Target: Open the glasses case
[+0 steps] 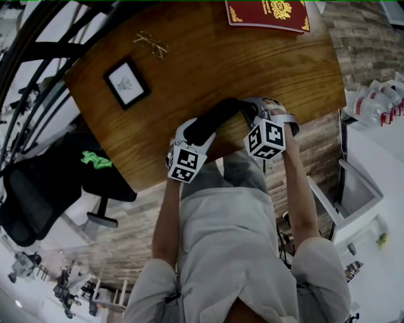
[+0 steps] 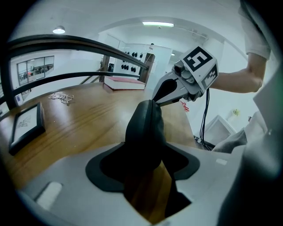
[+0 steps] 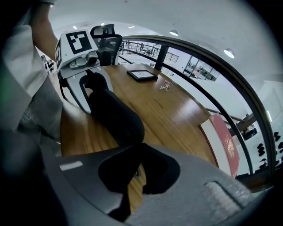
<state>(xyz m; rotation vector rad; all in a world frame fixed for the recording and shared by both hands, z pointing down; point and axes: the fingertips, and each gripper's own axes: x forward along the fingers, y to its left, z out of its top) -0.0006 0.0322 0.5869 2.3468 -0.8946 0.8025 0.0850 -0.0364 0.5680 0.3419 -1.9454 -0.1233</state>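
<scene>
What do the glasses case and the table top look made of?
Glasses case: matte black, probably leather or leatherette, going by its smooth rounded surface with only a dull sheen. Table top: wood or wood veneer with a glossy varnish; grain lines and light reflections show.

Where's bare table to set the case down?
Widest bare patch: mid-table, between frame, book and case. Also the right side below the book, out to the table edge. Crowded: near edge, where left tool and right tool meet the case; glasses take the far-left corner.
</scene>
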